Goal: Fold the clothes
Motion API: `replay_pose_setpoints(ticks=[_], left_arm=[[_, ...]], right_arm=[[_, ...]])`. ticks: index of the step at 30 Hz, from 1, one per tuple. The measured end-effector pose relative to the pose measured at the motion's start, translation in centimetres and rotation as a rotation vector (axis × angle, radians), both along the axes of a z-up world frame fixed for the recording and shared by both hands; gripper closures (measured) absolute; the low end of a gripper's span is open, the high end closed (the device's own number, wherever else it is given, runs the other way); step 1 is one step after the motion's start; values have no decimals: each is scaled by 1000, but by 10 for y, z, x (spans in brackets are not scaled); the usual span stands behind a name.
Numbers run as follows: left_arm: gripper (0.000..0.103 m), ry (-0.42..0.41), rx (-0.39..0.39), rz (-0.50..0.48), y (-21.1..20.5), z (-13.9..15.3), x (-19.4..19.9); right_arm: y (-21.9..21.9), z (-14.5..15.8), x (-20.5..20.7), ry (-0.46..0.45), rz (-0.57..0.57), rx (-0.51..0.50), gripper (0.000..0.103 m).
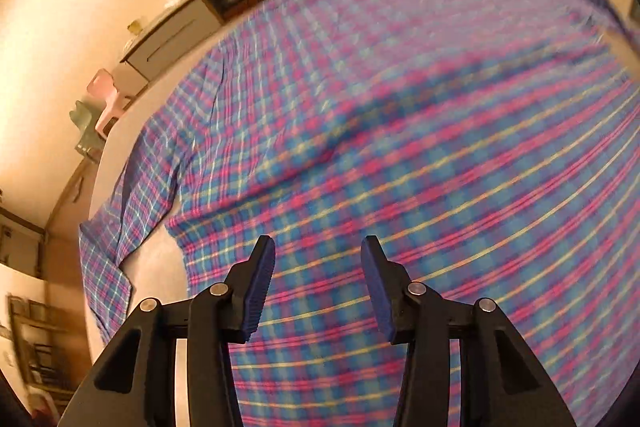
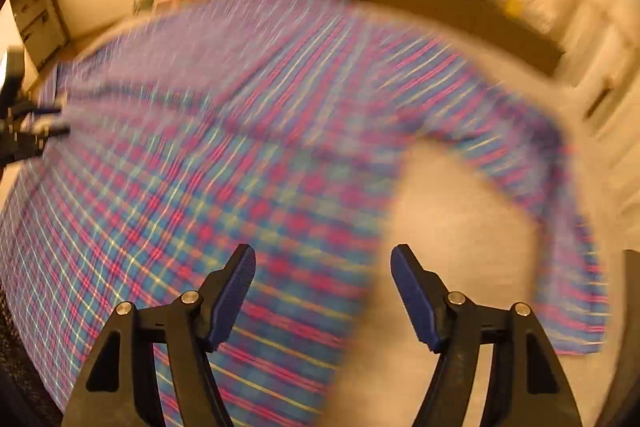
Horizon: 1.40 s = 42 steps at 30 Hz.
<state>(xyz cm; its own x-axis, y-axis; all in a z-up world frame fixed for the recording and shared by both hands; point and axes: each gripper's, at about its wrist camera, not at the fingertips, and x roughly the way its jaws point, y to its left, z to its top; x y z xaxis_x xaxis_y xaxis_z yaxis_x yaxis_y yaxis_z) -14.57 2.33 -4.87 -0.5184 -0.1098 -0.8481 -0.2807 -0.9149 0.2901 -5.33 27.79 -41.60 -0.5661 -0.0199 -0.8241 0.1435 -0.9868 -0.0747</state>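
Nearest, left hand-held gripper point(image 1: 318, 247) hangs over the shirt point(image 1: 400, 131), jaws moderately apart, nothing between them. Right hand-held gripper point(image 2: 323, 255) stands wider, also empty, above the shirt's right side edge and bare tabletop point(image 2: 460, 227).

Shirt lies spread flat across the tabletop, one sleeve point(image 1: 132, 195) trailing near-left, the other point(image 2: 560, 227) to the right.

Judgement: thin woven cotton, light, limp, drapes and slides easily. Best pinched at hem corners, shoulder seams or cuffs.

Far: cabinets point(image 1: 168, 39), blurred.
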Motion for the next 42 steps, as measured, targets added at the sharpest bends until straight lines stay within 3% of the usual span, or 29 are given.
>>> replay_pose_setpoints(ticks=[3, 7, 8, 9, 10, 11, 12, 16, 20, 22, 26, 29, 36, 37, 38, 40, 42], left_arm=[[50, 38, 157, -10, 18, 20, 7], [49, 90, 255, -154, 76, 38, 17], [49, 114, 258, -193, 86, 41, 19], [49, 157, 255, -253, 106, 48, 30], [47, 189, 255, -306, 125, 55, 42], [45, 218, 259, -358, 142, 59, 53], [45, 251, 259, -421, 164, 63, 68], [43, 304, 255, -576, 225, 66, 103], [41, 365, 256, -614, 273, 58, 116], [41, 345, 308, -611, 293, 53, 114], [38, 326, 366, -590, 321, 40, 106], [38, 275, 392, -570, 334, 23, 96], [38, 288, 361, -513, 357, 9, 75], [39, 296, 356, -509, 360, 10, 72], [53, 296, 355, -515, 363, 10, 70], [99, 221, 375, -547, 370, 11, 63], [102, 146, 397, -534, 368, 18, 57]], right_arm=[[66, 22, 14, 54, -177, 59, 29], [115, -8, 13, -72, -241, 63, 29], [120, -11, 13, -72, -239, 30, 36], [125, -9, 14, -72, -237, -36, 61], [130, -3, 16, -79, -250, -87, 77], [133, 3, 18, -79, -259, -129, 100], [137, 10, 20, -77, -265, -172, 100], [142, 48, 34, -20, -230, -530, 100], [131, 77, 41, 20, -172, -804, 100], [122, 85, 37, 20, -146, -900, 100], [108, 96, 37, -2, -108, -1016, 100], [104, 107, 38, -10, -87, -1040, 100], [101, 120, 31, -29, -46, -1102, 100], [101, 120, 28, -31, -41, -1112, 100], [102, 122, 28, -33, -38, -1119, 100], [104, 124, 27, -36, -38, -1128, 100], [112, 128, 26, -27, -56, -1124, 100]])
